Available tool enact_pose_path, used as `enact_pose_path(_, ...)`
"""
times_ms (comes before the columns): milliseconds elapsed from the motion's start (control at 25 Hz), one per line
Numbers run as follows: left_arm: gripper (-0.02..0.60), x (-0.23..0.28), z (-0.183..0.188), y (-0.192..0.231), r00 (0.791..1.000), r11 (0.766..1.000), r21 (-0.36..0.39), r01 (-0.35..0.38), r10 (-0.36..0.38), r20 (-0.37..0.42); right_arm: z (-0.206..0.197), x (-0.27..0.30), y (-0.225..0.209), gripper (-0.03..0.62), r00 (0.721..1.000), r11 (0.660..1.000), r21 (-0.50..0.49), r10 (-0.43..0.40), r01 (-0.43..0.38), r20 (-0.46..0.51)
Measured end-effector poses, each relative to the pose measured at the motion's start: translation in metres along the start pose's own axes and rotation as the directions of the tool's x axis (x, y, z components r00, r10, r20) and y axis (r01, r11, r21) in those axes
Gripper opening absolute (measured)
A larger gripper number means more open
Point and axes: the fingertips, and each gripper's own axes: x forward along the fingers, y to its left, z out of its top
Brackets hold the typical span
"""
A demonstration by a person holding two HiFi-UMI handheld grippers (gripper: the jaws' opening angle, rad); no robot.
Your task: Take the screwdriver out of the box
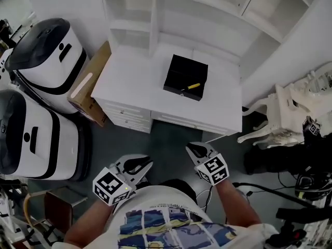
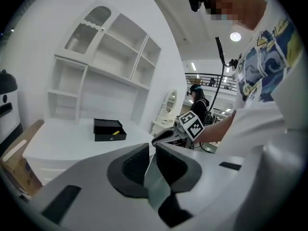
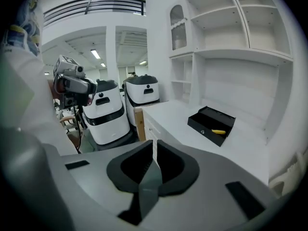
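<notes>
The surface (image 1: 129,82) is bare around the box (image 1: 185,78) at frame centre and open toward its lower edge. Shelves (image 1: 132,15) wall its upper side. Open floor (image 1: 166,138) separates it from the left tongs (image 1: 145,163) and right tongs (image 1: 191,148), lower centre.

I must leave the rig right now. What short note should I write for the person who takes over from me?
Left hand-held gripper: jaws practically together, nothing between them, held near the body, short of the desk.
Right hand-held gripper: shut, empty, also short of the desk.
Things: the black box stands open on the white desk, below the shelves. The screwdriver, with its yellow handle, lies inside the box.
Done: nothing of the job yet; neither gripper touches the box.
Left to do: bring a gripper to the box, open it, close it on the screwdriver and lift it out.
</notes>
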Motion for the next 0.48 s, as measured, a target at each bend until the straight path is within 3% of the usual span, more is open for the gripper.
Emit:
enact_pose_path(240,0.014,-0.005,0.005,0.059,0.999,0.998,-0.035,0.043,-0.043,0.003,0.027,0.036,-0.043,0.028,0.997,0.992,-0.118,-0.061,0.055,-0.047)
enact_pose_path(480,0.012,0.021,0.02,0.093,0.999,0.999,-0.04,0.036,-0.036,-0.007,0.049,0.069,-0.138,0.028,0.992,0.97,-0.23,-0.098,0.077,-0.081)
